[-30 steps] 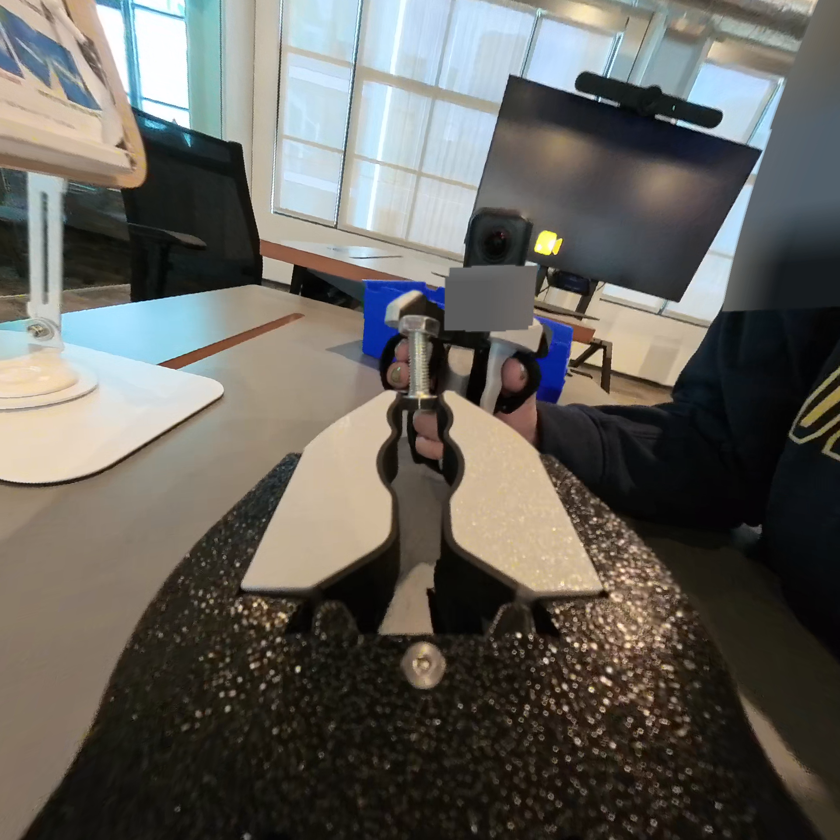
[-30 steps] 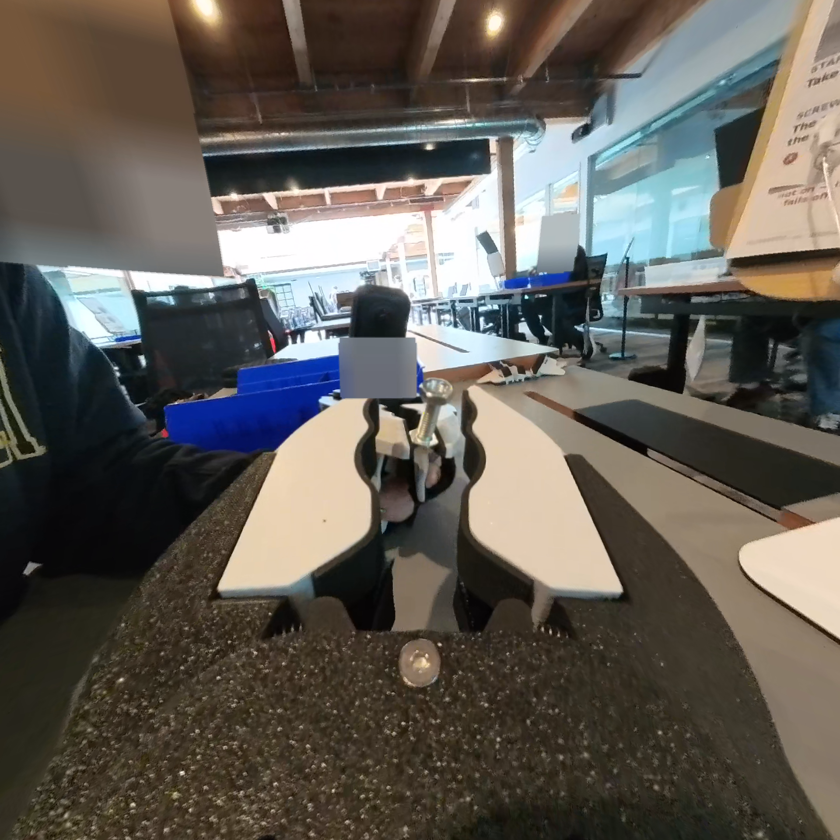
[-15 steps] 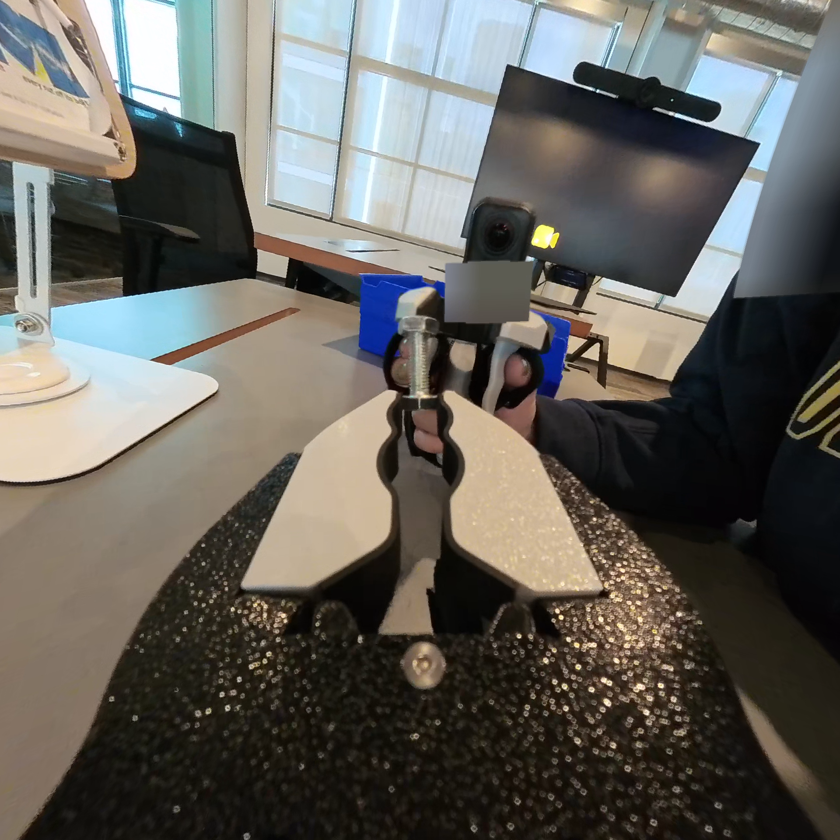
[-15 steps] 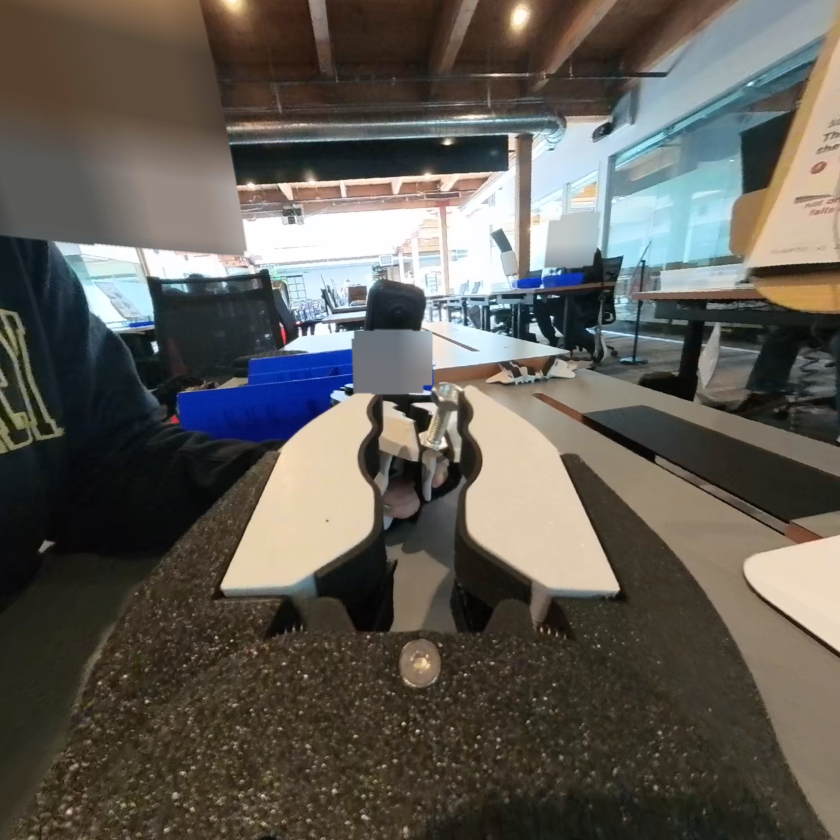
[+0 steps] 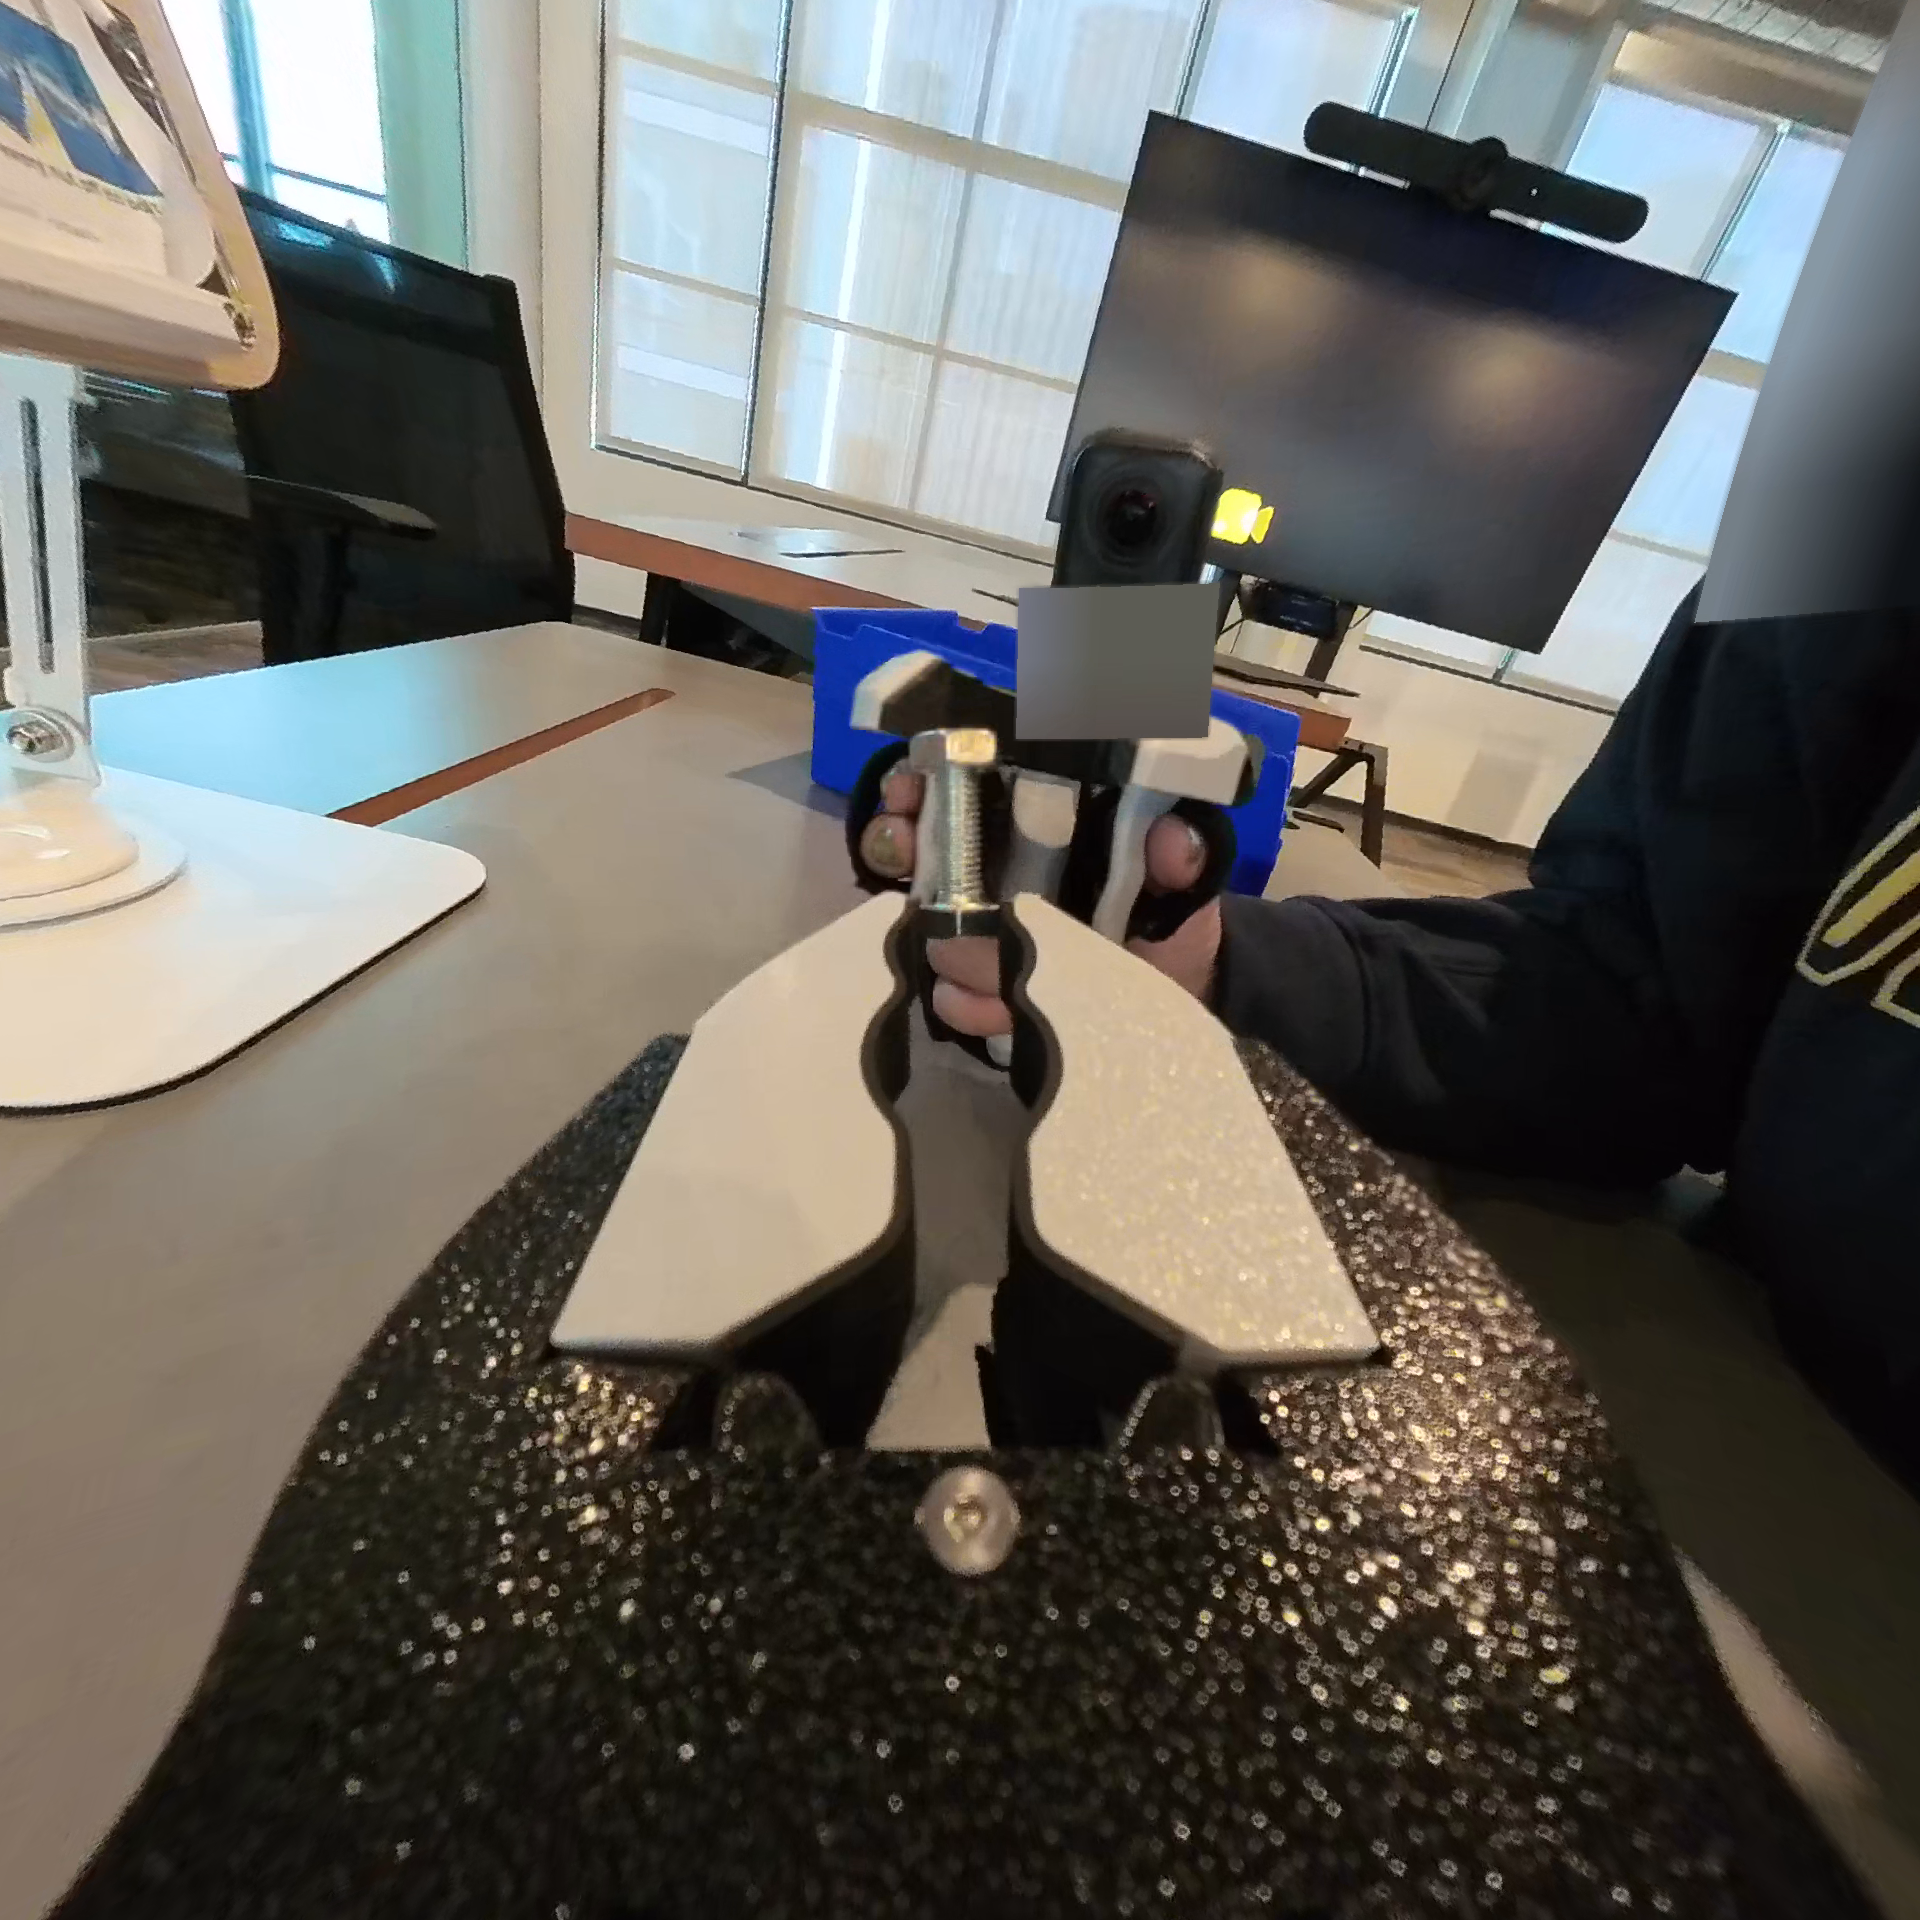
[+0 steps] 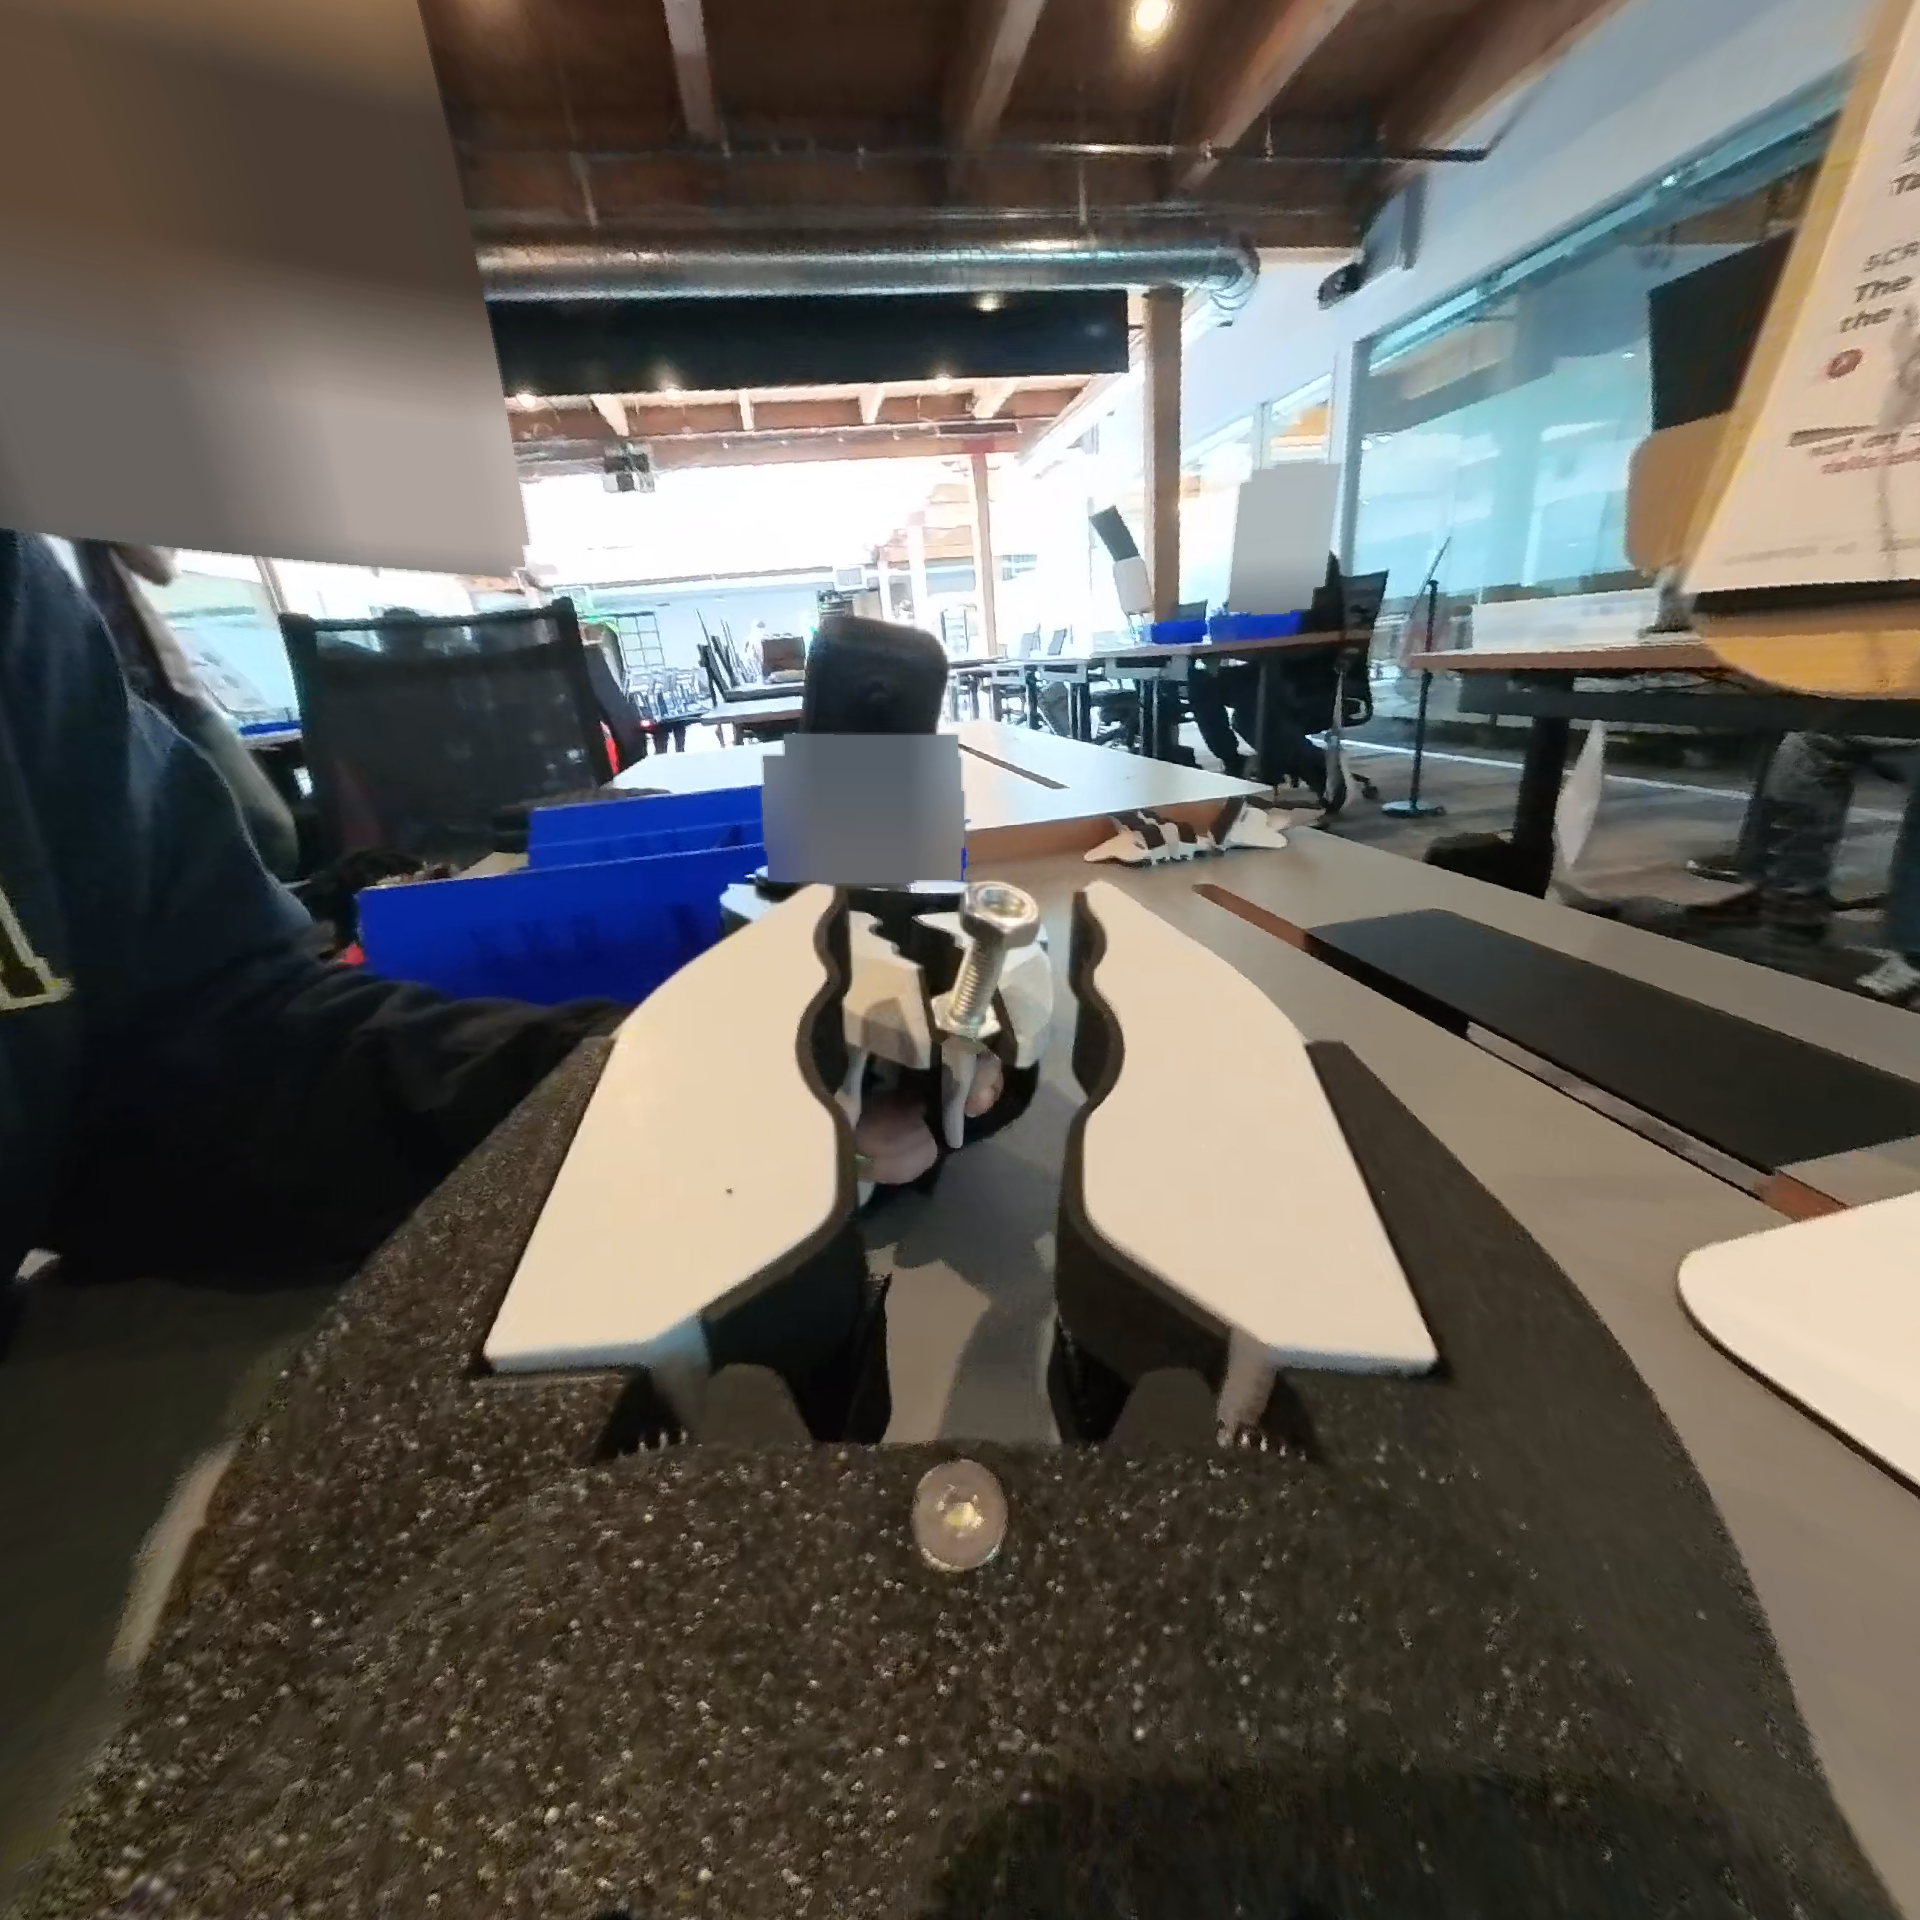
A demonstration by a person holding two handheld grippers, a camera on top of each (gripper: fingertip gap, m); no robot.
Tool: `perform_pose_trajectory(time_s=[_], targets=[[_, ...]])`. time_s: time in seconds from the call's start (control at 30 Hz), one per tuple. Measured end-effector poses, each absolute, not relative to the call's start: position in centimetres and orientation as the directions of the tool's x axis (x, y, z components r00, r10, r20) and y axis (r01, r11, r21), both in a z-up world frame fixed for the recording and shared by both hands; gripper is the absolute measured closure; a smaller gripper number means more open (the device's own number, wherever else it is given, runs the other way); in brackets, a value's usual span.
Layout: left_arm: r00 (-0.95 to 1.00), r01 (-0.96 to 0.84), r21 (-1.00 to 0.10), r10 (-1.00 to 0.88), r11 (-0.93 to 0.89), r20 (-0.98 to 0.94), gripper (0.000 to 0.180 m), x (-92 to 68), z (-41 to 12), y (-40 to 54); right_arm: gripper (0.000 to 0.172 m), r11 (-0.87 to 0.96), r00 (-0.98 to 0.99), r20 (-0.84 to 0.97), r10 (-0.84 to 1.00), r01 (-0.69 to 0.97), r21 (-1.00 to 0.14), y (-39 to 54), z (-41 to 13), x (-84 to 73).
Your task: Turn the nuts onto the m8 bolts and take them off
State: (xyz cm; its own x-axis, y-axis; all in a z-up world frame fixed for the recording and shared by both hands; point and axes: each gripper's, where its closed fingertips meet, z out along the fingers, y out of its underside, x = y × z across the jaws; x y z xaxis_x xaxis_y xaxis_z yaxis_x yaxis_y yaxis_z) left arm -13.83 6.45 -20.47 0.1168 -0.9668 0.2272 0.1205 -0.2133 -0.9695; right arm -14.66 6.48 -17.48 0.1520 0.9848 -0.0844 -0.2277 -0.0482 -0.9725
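Bolt (image 5: 954, 821) and nut (image 5: 958, 920) sit together at the tip of the left gripper (image 5: 956, 935): the silver hex nut is pinched between the two black pads, and the threaded shank rises out of it with the hex head uppermost, clear of the grey table (image 5: 312, 1195). From the other side the shank looks tilted rather than plumb. The right gripper (image 6: 956, 935) faces it with its white fingers (image 6: 1195, 1091) spread wide, one on each side of the bolt and touching nothing; in the left wrist view its fingers stand apart just behind the bolt head.

My worry is the next grab. If the right gripper shuts on the threads or catches only the corner of the head, turning could twist the nut out of the left pads, since only a narrow strip of its flats seems to be held. A sideways push while the bolt leans might cross-thread or bind the nut. Should the nut run off the end unnoticed, the bolt would drop toward the table, perhaps rolling near the blue bin (image 5: 862, 675).
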Motion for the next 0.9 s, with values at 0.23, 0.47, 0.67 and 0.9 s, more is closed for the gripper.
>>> perform_pose_trajectory(time_s=[0.23,0.47,0.67,0.9], targets=[[0.112,0.160,-0.959,-0.961,-0.232,0.251,0.167,-14.3,-20.1,6.7,0.141,-0.063,0.099,-0.089,0.991,-0.242,-0.968,6.0,-17.2,-13.7],[0.105,0.120,-0.970,-0.969,-0.211,0.224,0.167,-13.8,-20.4,6.3,0.129,-0.016,0.101,-0.035,0.994,-0.183,-0.983,5.4,-17.9,-15.0],[0.070,0.121,-0.968,-0.970,-0.222,0.231,0.167,-13.8,-20.4,6.0,0.123,-0.060,0.111,-0.089,0.990,-0.240,-0.969,6.2,-17.4,-14.2],[-0.035,0.059,-0.972,-0.974,-0.226,0.225,0.167,-12.8,-20.8,4.3,0.118,-0.079,-0.009,-0.080,0.997,-0.247,-0.966,4.0,-17.4,-16.6]])
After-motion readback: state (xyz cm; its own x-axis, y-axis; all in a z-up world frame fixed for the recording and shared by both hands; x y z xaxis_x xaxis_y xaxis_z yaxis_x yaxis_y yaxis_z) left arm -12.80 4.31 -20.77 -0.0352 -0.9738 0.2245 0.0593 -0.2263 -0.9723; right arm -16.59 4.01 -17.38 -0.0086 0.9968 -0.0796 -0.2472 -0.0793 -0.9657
